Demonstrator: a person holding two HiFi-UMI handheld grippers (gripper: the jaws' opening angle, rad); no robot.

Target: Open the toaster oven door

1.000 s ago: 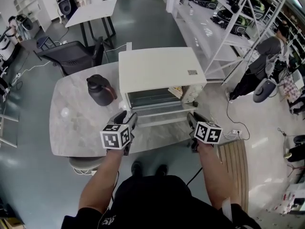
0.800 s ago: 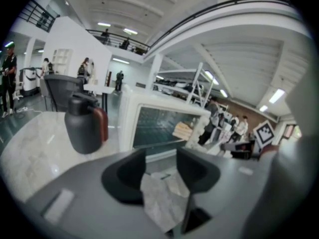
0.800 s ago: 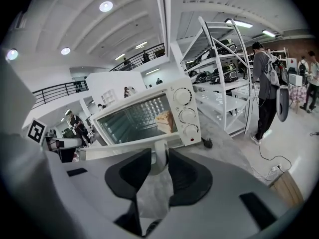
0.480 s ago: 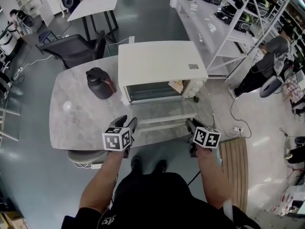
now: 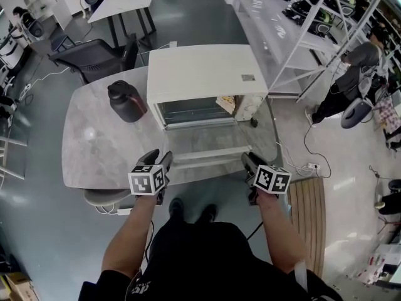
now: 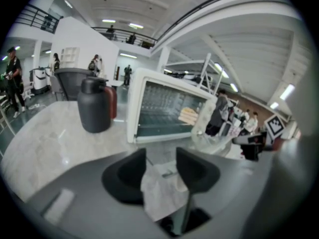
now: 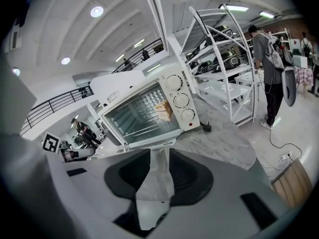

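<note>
1. The toaster oven [image 5: 207,74] sits toward the back of the grey table [image 5: 94,152], with its rear close to the table's far edge. Its door [image 5: 207,142] is fully down and lies flat toward the person, so the cavity is open.
2. The door's handle [image 5: 207,158] ends just short of the table's near edge. Only a thin strip of tabletop is left in front of the oven.
3. The left gripper [image 5: 160,157] is at the door's front left corner. Its jaws stand wide apart, and the door's pale corner shows in the gap without being pressed.
4. The right gripper [image 5: 249,160] is at the door's front right corner. Its jaws stand less far apart and have just been opening. The door's pale side rail runs between them, unclamped.
5. A black jug [image 5: 125,102] stands just beside the oven's front left corner. From there to the near edge is broad bare tabletop.
6. To the oven's right the table's rounded edge is close, leaving little surface. Beyond it is open floor, then white shelving [image 5: 294,24] well apart.
7. Behind the oven, past the far edge, is a black chair [image 5: 94,52].
</note>
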